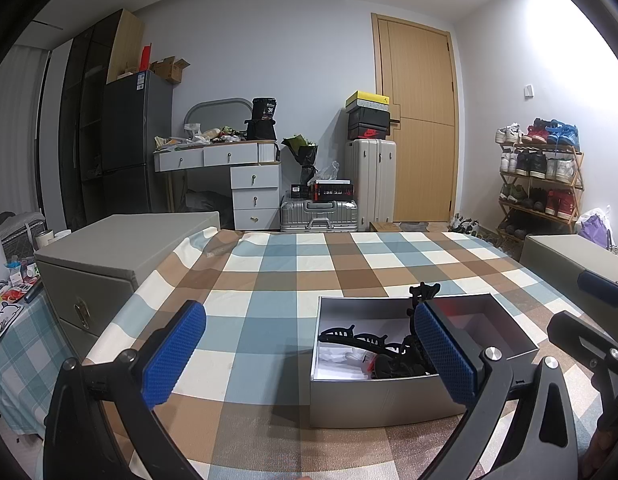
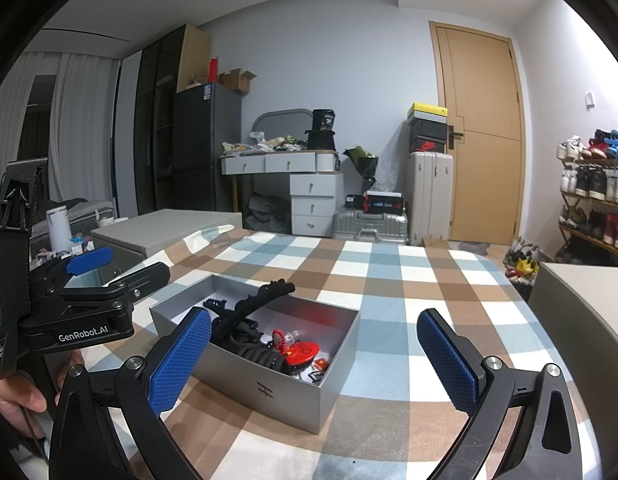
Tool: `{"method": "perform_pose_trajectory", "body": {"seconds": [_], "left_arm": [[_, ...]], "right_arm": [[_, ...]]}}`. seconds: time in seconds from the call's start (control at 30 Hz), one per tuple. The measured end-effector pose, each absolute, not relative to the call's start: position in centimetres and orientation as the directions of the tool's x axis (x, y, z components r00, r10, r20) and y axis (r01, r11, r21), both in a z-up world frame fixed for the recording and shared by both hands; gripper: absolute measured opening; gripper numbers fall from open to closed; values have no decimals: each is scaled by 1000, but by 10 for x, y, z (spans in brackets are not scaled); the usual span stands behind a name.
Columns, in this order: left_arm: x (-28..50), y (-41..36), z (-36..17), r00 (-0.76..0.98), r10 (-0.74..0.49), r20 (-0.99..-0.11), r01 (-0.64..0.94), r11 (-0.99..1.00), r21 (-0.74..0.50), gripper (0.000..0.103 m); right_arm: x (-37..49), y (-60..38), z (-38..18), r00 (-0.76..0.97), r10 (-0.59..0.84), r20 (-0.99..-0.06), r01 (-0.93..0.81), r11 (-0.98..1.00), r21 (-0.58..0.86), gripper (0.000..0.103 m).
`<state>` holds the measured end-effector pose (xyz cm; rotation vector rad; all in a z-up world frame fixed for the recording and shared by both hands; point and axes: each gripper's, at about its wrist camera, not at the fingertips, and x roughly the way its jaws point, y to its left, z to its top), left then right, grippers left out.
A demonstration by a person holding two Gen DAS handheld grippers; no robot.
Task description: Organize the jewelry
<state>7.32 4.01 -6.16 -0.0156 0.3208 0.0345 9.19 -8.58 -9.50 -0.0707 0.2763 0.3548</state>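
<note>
- The left gripper (image 1: pixel 309 356) has its blue pads spread wide and holds nothing; the right gripper (image 2: pixel 315 360) is equally spread and empty.
- Just ahead, the open grey box (image 2: pixel 269 390) sits on the checked tablecloth (image 2: pixel 389 280), between the two grippers.
- Inside lie black hair claws (image 2: pixel 249 344), tangled together, one (image 2: pixel 265 296) leaning up over the far wall; they look light, stiff and springy, with teeth likely to snag. Taking one by its solid spine seems safest.
- Beside them lies a red disc (image 2: pixel 303 351) and smaller bits, flat and probably slippery; pinching an edge would suit.
- Everything visible already lies in the box, which fits either sorting out or packing away.
</note>
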Motion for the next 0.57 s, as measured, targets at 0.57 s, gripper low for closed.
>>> {"method": "perform_pose_trajectory", "body": {"seconds": [0.57], "left_arm": [[73, 40, -62, 948, 22, -316, -26, 1000, -9, 102]], "right_arm": [[92, -86, -95, 901, 333, -279, -352, 936, -20, 103]]}}
